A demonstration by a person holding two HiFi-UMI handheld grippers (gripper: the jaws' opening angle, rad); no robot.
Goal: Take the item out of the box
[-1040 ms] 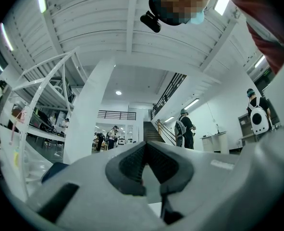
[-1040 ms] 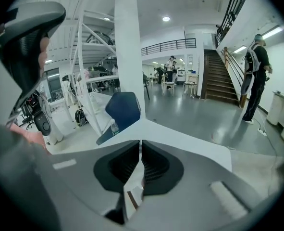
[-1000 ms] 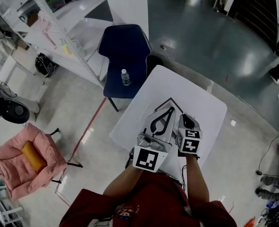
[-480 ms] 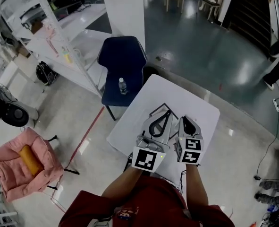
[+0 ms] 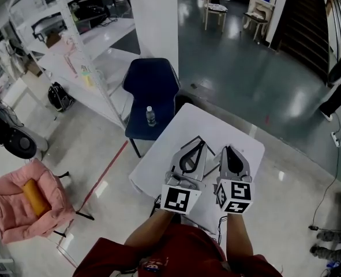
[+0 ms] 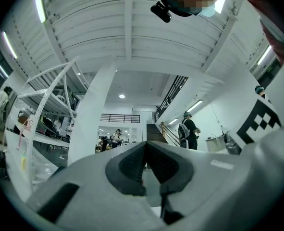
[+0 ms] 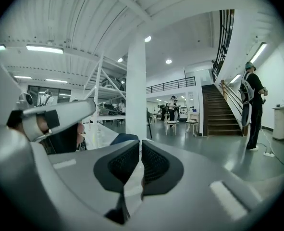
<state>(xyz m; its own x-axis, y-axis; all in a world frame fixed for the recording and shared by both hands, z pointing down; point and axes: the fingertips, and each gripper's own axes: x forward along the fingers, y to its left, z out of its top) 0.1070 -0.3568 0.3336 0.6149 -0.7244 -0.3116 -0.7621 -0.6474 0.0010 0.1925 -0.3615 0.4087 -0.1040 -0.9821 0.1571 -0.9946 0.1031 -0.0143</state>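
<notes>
One left hand-held gripper (image 5: 201,139) and one right hand-held gripper (image 5: 226,149) hang side by side over one white counter (image 5: 216,123). Beyond it, one blue chair (image 5: 153,82) carries one bottle (image 5: 151,115). The left pads touch at the tips with nothing between them. The right pads are closed to a thin slit and hold nothing. The box and item cannot be made out, nor which way they point.

The table (image 5: 222,128) is white and the chair (image 5: 153,82) is navy blue. The left gripper (image 5: 200,141) and right gripper (image 5: 228,150) are grey with black pads (image 6: 132,165). Their cubes (image 5: 177,199) carry black-and-white squares.
</notes>
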